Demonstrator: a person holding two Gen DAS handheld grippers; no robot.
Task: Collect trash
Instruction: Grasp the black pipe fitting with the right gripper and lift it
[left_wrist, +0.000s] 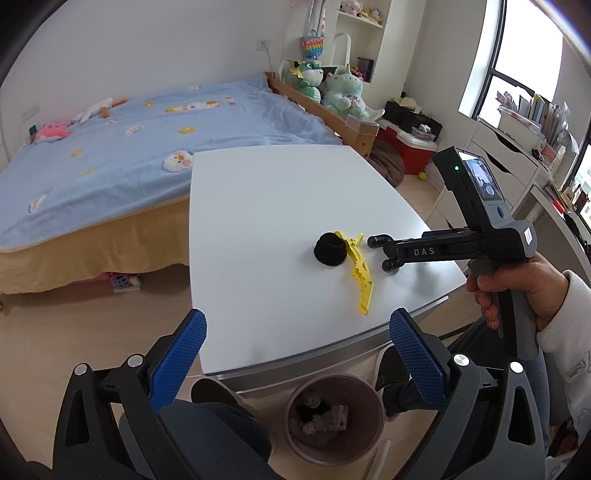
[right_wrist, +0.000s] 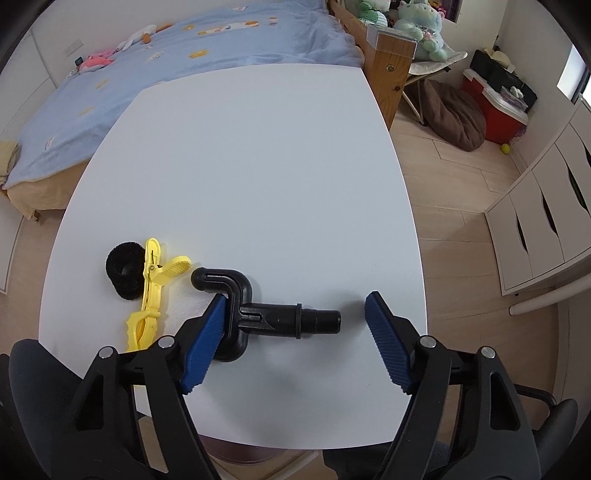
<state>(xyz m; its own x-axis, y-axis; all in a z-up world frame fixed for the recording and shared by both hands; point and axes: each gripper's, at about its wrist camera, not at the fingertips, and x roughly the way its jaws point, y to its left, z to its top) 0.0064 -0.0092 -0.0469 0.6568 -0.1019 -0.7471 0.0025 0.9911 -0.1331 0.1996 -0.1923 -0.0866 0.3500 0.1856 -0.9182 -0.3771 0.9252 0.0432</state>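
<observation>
Both tools gape wide: left tool (left_wrist: 297, 345) above the wastebasket (left_wrist: 334, 417), right tool (right_wrist: 295, 332) straddling a black plastic fitting (right_wrist: 273, 317) on the desk (right_wrist: 258, 166).

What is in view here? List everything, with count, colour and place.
table: one, white, beside the bed
hair ring: one, black, on the table, against the clip
clip: one, yellow, on the table, between ring and fitting
fitting: one, black plastic, on the table
bin: one, brownish, on the floor below the table's edge, scraps inside
bed: one, blue cover, behind the table
left claw: blue pads, open, empty
right claw: blue pads, open, over the fitting
right hand: on the right claw's handle
</observation>
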